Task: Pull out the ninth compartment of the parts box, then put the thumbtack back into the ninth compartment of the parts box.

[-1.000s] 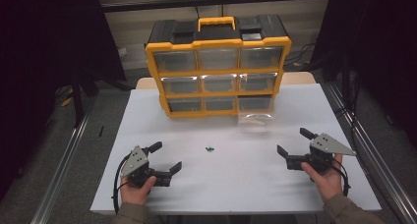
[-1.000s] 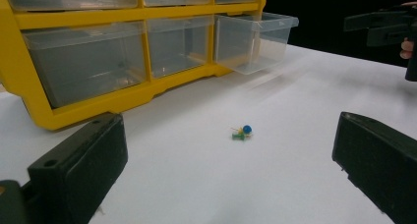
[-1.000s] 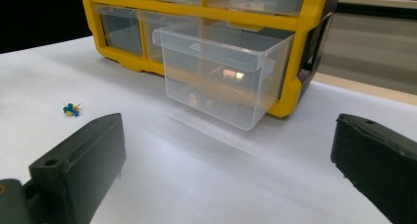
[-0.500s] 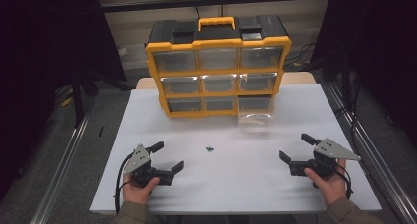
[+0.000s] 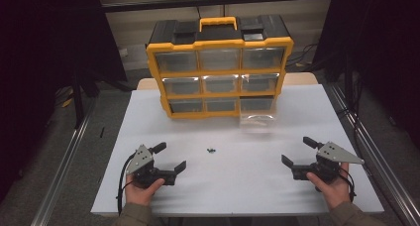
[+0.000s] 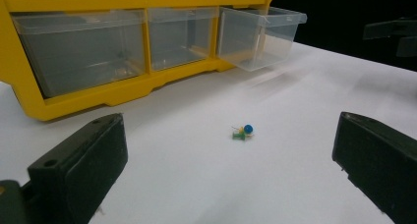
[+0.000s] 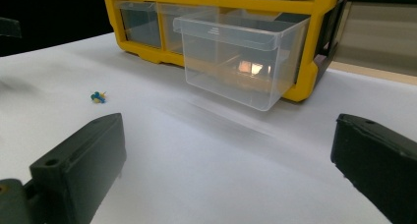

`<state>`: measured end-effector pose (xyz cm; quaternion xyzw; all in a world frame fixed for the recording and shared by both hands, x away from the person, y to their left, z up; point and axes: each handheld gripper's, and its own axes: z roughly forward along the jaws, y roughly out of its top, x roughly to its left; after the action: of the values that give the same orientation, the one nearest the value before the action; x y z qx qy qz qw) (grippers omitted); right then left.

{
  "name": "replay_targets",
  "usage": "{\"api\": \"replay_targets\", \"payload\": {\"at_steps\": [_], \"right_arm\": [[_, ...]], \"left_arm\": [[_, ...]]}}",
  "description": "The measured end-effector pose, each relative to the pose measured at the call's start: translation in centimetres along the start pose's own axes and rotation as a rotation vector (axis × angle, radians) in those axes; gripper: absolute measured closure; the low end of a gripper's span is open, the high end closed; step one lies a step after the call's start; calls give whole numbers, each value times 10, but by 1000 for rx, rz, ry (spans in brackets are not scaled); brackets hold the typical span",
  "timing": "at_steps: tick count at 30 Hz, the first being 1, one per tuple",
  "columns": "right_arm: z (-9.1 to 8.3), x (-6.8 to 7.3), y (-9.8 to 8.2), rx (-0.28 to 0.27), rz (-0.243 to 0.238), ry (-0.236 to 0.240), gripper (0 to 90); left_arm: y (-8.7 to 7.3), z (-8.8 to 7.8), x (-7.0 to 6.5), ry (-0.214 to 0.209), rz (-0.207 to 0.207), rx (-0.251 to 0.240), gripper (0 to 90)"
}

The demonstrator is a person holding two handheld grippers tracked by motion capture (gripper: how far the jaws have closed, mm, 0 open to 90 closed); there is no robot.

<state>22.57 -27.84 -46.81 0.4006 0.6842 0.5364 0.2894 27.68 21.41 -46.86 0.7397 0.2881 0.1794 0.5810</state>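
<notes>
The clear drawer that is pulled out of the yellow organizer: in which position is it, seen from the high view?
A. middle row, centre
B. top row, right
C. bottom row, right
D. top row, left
C: the pulled-out clear drawer sticks out from the bottom right corner of the yellow organizer, over the white table.

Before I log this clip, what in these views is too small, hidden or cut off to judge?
- Push pins: specks in the high view; in the left gripper view a tight cluster, count unclear.
- Closed drawers of the organizer: contents unreadable through cloudy fronts.
- Pulled-out drawer: looks empty, but glare covers its floor.
- Left claw and right claw: cut by the bottom edge.
</notes>
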Motion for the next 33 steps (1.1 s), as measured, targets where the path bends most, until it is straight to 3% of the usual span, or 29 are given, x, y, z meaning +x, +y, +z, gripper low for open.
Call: {"api": "replay_targets", "payload": {"at_steps": [1, 2, 4, 5, 9, 10, 12, 13, 14, 18, 20, 21, 22, 24, 25, 26, 27, 30, 31, 32, 33], "right_arm": [[-1, 0, 0, -1, -7, -3, 0], [-1, 0, 0, -2, -8, -1, 0], [-2, 0, 0, -5, -8, 4, 0], [-3, 0, -1, -1, -6, 4, 0], [-4, 0, -1, -5, -7, 2, 0], [-4, 0, -1, -5, -11, 1, 0], [-5, 0, -2, 0, -9, 6, 0], [-5, 0, -2, 1, -6, 6, 0], [-5, 0, -2, -3, -7, 5, 0], [-7, -1, -2, -5, -2, 2, 0], [-7, -1, -1, -9, 0, -2, 0], [-7, -2, -1, -11, -3, 0, 0], [-7, -1, -1, -10, 0, -2, 0], [-7, -2, -1, -6, -4, 2, 0], [-6, -2, -2, -8, -3, 8, 0], [-6, -1, -2, -10, -2, 8, 0], [-6, -1, -2, -12, -7, 7, 0], [-6, -1, -1, -13, -14, 9, 0], [-7, -1, -1, -15, -11, 13, 1], [-7, -1, -2, -18, -9, 12, 1], [-7, -1, -2, -16, -9, 10, 1]], "left_arm": [[1, 0, -2, 29, -6, 4, 1], [1, 2, 0, 0, -3, -4, 1], [3, 3, -1, 10, -4, -3, 1], [3, 4, -3, 41, -16, -6, 1], [5, 7, -2, 47, -6, 12, 1], [5, 8, -1, 21, -21, 3, 1], [5, 10, -2, 56, -21, 13, 1], [5, 11, -3, 55, -36, 10, 1], [6, 11, -2, 59, -16, 20, 1], [8, 16, -2, 56, -34, 19, 1], [8, 17, 0, 24, -35, 18, 1], [9, 18, -2, 59, -39, 20, 1], [10, 19, -1, 49, -46, 19, 1], [11, 22, -3, 80, -44, 26, 1], [11, 23, -3, 79, -49, 29, 1], [12, 24, -1, 44, -42, 35, 1], [12, 26, -3, 76, -43, 36, 1], [11, 30, -2, 70, -58, 40, 3], [10, 31, 0, 41, -59, 31, 4], [10, 32, 0, 41, -57, 42, 5], [11, 33, -1, 70, -58, 45, 7]]}}
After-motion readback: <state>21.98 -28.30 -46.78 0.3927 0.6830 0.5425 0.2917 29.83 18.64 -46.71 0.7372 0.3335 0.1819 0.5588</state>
